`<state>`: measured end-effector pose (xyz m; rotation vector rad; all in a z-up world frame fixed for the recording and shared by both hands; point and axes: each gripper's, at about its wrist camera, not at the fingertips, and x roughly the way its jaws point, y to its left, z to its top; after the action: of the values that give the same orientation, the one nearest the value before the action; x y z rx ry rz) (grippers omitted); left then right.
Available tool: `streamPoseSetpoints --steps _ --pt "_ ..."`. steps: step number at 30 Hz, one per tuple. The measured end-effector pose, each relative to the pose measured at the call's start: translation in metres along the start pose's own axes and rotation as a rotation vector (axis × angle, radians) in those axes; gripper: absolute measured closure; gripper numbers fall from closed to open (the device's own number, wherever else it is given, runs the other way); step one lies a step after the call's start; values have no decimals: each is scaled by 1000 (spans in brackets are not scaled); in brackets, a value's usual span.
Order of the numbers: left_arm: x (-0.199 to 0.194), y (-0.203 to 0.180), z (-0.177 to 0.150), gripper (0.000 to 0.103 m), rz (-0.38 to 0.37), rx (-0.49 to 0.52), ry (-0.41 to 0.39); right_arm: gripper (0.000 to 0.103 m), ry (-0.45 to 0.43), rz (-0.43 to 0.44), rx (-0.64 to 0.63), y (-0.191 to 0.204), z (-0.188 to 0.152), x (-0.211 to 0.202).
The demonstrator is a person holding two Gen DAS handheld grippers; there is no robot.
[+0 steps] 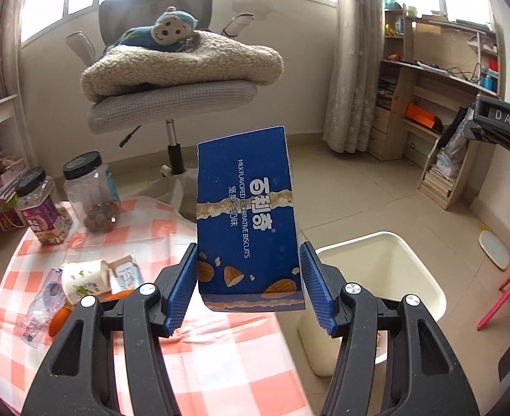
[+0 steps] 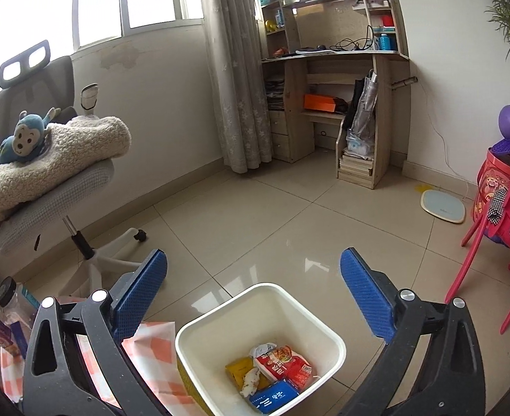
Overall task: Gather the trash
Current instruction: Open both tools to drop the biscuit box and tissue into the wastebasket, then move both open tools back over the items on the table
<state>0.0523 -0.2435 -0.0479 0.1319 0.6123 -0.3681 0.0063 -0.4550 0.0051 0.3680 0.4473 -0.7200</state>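
Observation:
My left gripper (image 1: 248, 286) is shut on a blue biscuit box (image 1: 246, 215), which stands upright between the blue pads above the table's right edge. The white trash bin (image 1: 424, 277) sits on the floor just right of the box. My right gripper (image 2: 255, 298) is open wide above the same white bin (image 2: 199, 332), nothing between its fingers. Inside the bin lie a red packet (image 2: 286, 364), a blue packet (image 2: 272, 397), a yellow wrapper and crumpled paper. On the checked tablecloth (image 1: 220, 364) lie a paper cup (image 1: 81, 279), a crushed plastic bottle (image 1: 41, 305) and a small carton (image 1: 126, 272).
Two black-lidded jars (image 1: 92, 190) stand at the table's far left. An office chair (image 1: 171, 104) with a blanket and plush monkey stands behind the table. A wooden desk (image 2: 341, 86) fills the corner, a red chair (image 2: 497, 225) and a scale (image 2: 443, 204) sit at right.

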Motion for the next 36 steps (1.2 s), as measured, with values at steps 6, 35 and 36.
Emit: streamPoseSetpoints --steps 6,35,36 --pt "21 -58 1 45 -104 44 57 7 -3 -23 95 -38 12 1" --pt "4 -10 11 15 42 51 14 7 -60 -11 -142 11 -23 -23" --pt "2 -1 11 13 63 31 4 7 -71 -2 -165 19 -27 -26"
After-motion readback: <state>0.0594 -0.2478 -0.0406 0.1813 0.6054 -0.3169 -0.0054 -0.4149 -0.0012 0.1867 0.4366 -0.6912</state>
